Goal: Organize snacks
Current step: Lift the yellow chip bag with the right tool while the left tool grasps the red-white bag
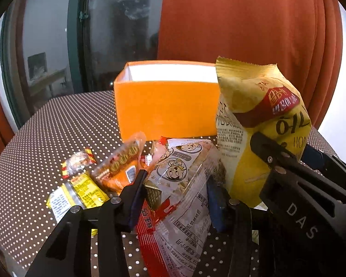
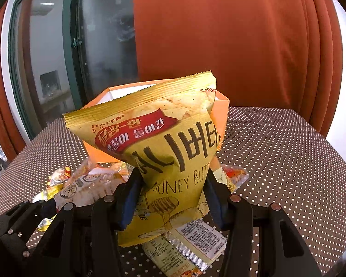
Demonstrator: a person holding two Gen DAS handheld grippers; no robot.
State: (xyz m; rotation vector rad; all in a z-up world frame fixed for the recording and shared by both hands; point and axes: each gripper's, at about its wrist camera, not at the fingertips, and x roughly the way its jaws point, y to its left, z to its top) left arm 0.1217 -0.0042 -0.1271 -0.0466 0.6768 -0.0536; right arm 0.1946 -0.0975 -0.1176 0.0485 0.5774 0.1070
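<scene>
The left gripper [image 1: 176, 191] points down at a slant. Its two black fingers, with blue pads [image 1: 136, 198] on the inside, sit close together and squeeze a clear snack pack [image 1: 180, 184] between them. The right gripper [image 2: 170, 196] also points down at a slant. Its blue pads [image 2: 130, 198] pinch the lower part of a yellow chip bag [image 2: 163, 138], which stands up between them. In the left wrist view the right gripper sits just beside the left one.
</scene>
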